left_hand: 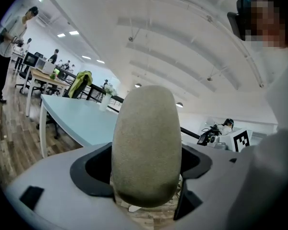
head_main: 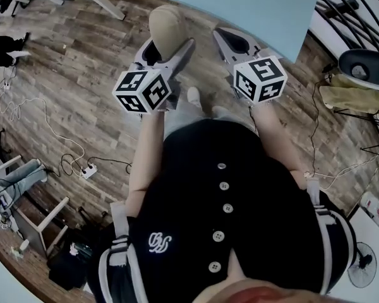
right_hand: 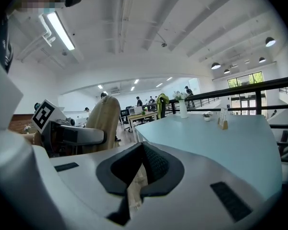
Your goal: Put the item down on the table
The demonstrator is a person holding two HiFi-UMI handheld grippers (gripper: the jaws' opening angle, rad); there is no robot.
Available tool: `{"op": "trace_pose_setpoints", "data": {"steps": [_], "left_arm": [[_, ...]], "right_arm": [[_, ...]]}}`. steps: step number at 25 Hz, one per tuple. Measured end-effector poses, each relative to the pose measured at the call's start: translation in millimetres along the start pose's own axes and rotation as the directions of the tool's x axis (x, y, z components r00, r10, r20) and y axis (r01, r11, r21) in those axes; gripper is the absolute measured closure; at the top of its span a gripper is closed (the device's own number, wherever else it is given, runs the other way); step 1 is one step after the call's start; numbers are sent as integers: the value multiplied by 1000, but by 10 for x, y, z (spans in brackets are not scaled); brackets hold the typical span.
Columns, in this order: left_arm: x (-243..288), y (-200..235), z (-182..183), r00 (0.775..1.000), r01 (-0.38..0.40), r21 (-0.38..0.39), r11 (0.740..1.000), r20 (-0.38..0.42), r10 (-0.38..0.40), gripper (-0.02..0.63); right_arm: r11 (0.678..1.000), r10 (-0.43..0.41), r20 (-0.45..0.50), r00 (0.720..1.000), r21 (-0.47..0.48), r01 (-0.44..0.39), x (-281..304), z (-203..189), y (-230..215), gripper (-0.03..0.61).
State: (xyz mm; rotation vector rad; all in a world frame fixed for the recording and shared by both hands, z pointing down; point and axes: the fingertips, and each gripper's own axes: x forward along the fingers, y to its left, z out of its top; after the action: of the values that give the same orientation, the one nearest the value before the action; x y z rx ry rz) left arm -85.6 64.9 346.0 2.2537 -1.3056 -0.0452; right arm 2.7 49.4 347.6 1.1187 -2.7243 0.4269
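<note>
A tan, egg-shaped item stands upright between the jaws of my left gripper, which is shut on its sides. In the left gripper view the item fills the middle and hides what lies behind it. It hangs over the wooden floor, just short of the pale blue table. My right gripper is level with it to the right, near the table's edge. Its jaws are shut with nothing in them. The right gripper view also shows the item off to the left.
The pale blue table carries a vase and small objects at its far end. Cables and a power strip lie on the floor to the left. A fan stands at lower right. A person stands far left.
</note>
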Motion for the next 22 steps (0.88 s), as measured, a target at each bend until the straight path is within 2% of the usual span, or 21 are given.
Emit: {"op": "trace_pose_setpoints", "data": {"steps": [4,8,13,22], "left_arm": [[153,334,190,1000,17,0,1000,-6,-17,218],[225,565,200,999,18,21,1000,-34,-17,216],[288,678,228,999,27,22,999,-38,-26,218],[441,972,313,999,-5,13,1000,-43,5,218]], "right_arm": [[1000,-29,12,1000,1,29,355,128,-77,569],[999,-43,-7,999,-4,42,546,140,-74,569],[999,-47,-33,998,-17,46,688,170,-135,569],[999,-33,-39,999,-10,33,984,198,-258,569]]}}
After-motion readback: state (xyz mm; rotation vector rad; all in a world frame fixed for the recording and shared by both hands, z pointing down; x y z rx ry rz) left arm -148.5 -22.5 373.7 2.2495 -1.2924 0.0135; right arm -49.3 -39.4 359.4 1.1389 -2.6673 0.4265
